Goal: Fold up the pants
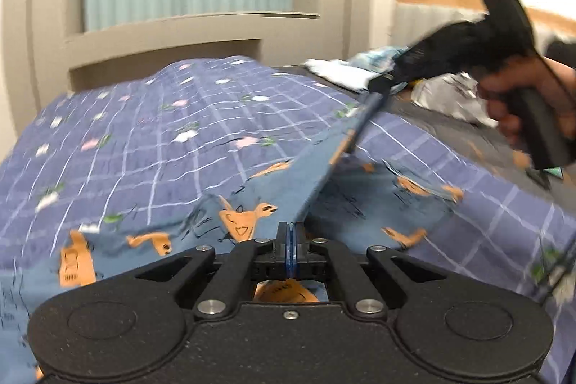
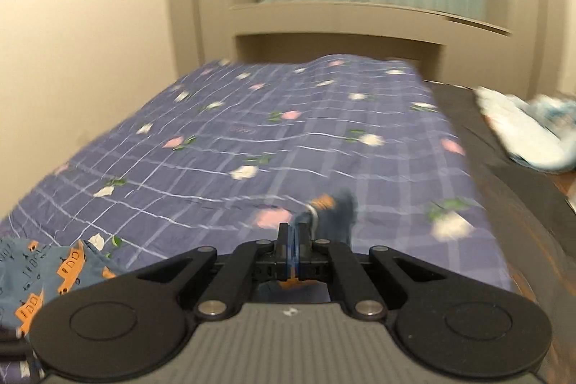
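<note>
A bed (image 1: pixel 151 132) under a purple checked cover fills the room; the blue patterned pants (image 1: pixel 273 197) lie near, lifted taut between left tongs (image 1: pixel 290 233) and right tongs (image 2: pixel 292 234), both clamped on fabric

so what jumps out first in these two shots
The blue pants with orange cartoon prints, stretched taut above the checked purple bedspread. The left gripper pinches them at the near edge, jaws shut; the right gripper pulls them up at the right.
</note>
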### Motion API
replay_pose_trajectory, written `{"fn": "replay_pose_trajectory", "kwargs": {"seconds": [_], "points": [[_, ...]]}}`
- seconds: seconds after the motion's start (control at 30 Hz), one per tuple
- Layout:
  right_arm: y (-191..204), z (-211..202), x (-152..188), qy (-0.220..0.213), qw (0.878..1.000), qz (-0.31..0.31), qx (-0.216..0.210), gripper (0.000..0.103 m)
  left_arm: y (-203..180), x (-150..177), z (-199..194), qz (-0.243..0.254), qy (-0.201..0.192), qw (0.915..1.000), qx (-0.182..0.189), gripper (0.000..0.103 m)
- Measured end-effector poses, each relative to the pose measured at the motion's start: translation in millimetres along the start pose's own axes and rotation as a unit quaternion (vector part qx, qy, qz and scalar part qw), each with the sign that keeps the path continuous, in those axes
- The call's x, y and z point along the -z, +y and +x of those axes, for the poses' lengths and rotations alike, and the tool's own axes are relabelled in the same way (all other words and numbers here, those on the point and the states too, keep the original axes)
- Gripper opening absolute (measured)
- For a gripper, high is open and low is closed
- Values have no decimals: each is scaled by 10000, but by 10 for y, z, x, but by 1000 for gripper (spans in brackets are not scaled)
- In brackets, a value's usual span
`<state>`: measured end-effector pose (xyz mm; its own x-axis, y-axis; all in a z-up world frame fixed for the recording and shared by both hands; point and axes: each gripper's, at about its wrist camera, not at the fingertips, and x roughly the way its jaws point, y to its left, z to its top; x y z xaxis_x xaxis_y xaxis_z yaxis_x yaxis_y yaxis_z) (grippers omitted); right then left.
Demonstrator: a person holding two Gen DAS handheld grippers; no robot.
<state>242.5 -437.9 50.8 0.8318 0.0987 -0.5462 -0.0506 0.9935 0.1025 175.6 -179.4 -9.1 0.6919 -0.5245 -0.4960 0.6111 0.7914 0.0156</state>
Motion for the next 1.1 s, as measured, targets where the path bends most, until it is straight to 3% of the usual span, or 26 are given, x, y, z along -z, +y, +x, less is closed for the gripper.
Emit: {"fn": "replay_pose_trajectory", "kwargs": {"seconds": [0.17, 0.33, 0.4, 0.47, 0.57, 0.93, 1.03, 1.1], "points": [[-370, -315, 680, 227, 9970, 736, 108, 2, -181, 144, 97, 581, 365, 9976, 86, 0], [-546, -268, 1192, 496, 9902, 1304, 28, 5, -206, 225, 167, 664, 573, 9961, 42, 0], [-604, -289, 1287, 451, 9882, 1458, -80, 16, -203, 221, 171, 703, 580, 9958, 8, 0], [-691, -336, 1325, 356, 9857, 1632, -212, 43, -205, 206, 182, 727, 594, 9956, -32, 0], [-839, -407, 1335, 204, 9812, 1893, -324, 48, -198, 184, 183, 744, 598, 9953, -178, 0], [-1175, -206, 1405, 394, 9449, 3144, -824, 48, -134, 224, 141, 693, 662, 9945, -411, 0], [-1152, -148, 1367, 415, 9500, 3063, -448, 42, -138, 218, 142, 679, 665, 9946, -407, 0], [-1079, -107, 1307, 461, 9598, 2766, -143, 27, -134, 216, 141, 665, 664, 9948, -404, 0]]}}
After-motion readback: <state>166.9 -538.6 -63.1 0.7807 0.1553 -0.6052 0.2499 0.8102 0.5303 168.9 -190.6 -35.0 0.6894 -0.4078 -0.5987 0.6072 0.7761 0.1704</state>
